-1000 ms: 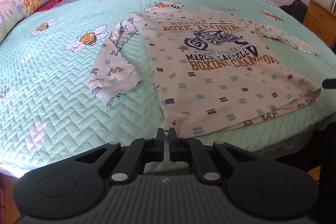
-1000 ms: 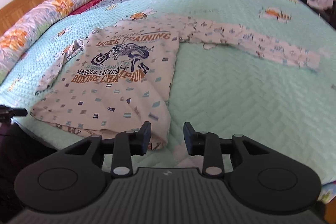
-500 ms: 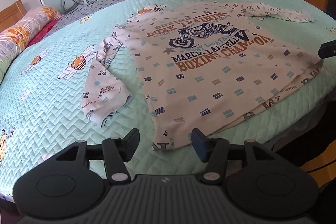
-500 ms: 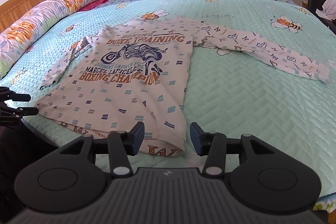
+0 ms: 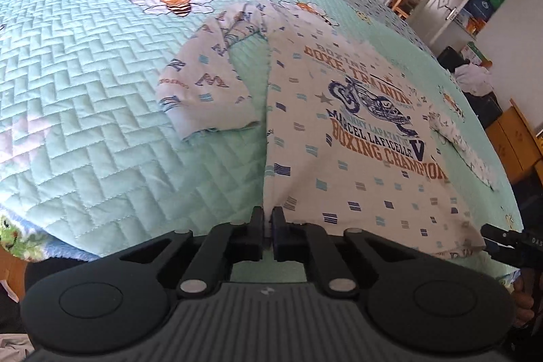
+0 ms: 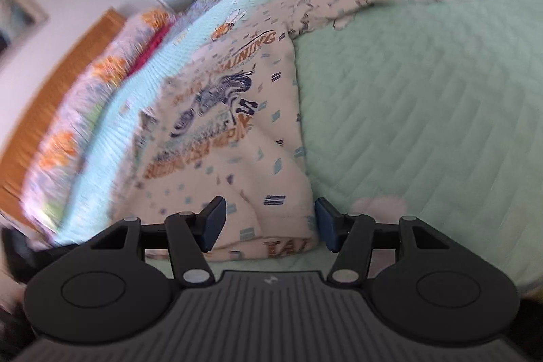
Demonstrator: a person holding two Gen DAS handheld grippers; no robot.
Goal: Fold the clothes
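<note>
Shirt (image 5: 339, 138) lies flat on the bed (image 5: 101, 90). I've got my left gripper (image 5: 268, 219) pinching its hem corner, while my right gripper (image 6: 269, 219) is opening, the other corner between its jaws, untouched.

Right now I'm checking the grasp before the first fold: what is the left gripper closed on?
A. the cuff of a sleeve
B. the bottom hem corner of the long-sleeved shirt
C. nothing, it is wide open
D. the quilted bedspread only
B: in the left wrist view the left gripper has its jaws pinched together on the hem corner of the long-sleeved shirt.
</note>
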